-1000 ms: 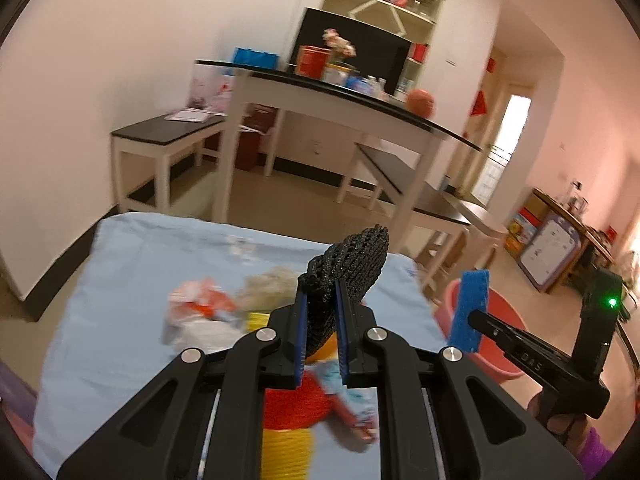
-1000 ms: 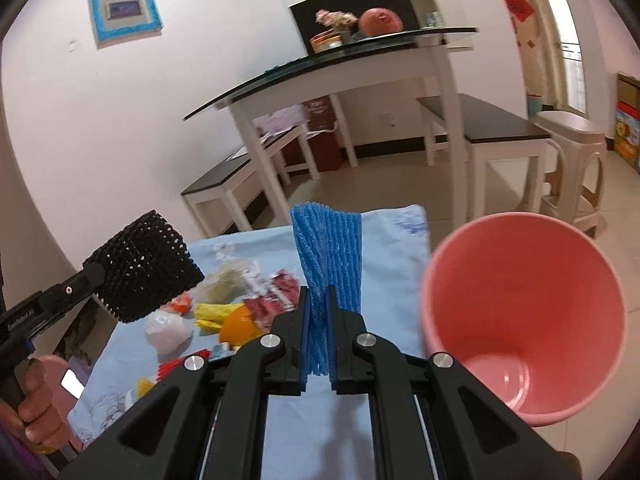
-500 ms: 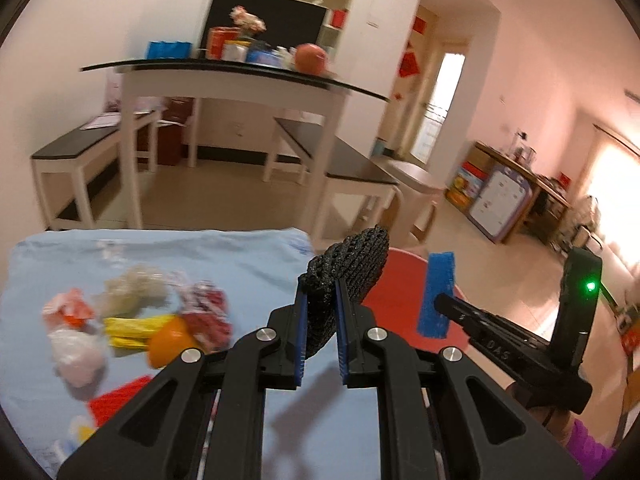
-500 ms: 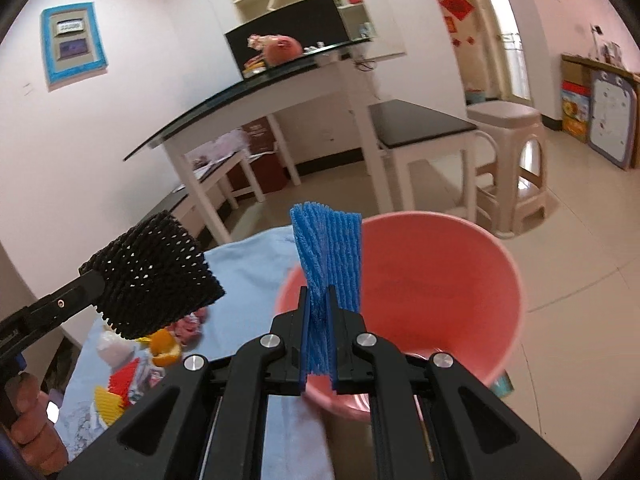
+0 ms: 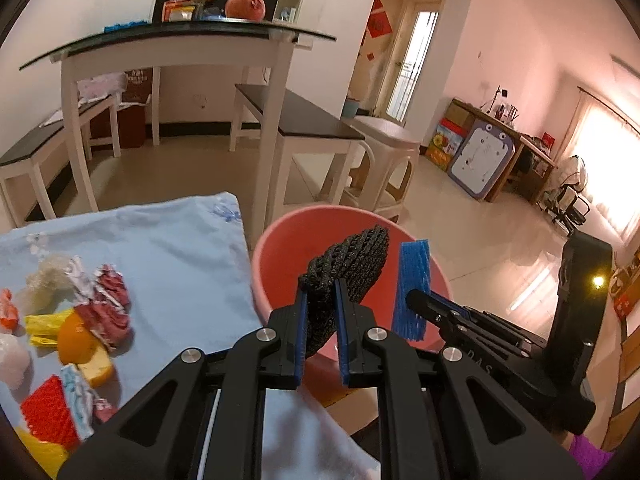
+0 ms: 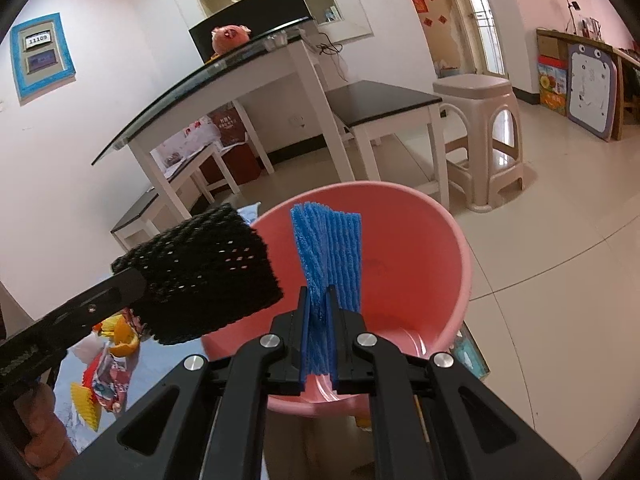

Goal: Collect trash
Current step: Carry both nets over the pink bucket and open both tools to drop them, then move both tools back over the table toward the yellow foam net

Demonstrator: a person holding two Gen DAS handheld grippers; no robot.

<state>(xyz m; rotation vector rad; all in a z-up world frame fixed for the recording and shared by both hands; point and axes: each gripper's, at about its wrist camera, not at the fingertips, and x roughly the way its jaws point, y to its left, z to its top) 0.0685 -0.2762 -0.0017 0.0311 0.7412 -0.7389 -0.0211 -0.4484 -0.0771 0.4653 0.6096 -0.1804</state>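
Left wrist view: left gripper squeezed tight on a black foam net sleeve, held up over the round pink plastic bucket. Beside it, right gripper pinching a blue foam net sleeve, also over the bucket. Neither piece dropped in yet. Lots left on the surface with the light blue cloth: orange peel, yellow wrapper, red crumpled wrapper, red foam net, clear plastic bits.

Right wrist view: right gripper clamped on the blue foam net sleeve, right above the pink bucket. Black foam net sleeve near the rim on the left, gripped by the left gripper. Bucket bottom looking bare, so probably just the start. Next, likely: let go of both, then back for the pile.
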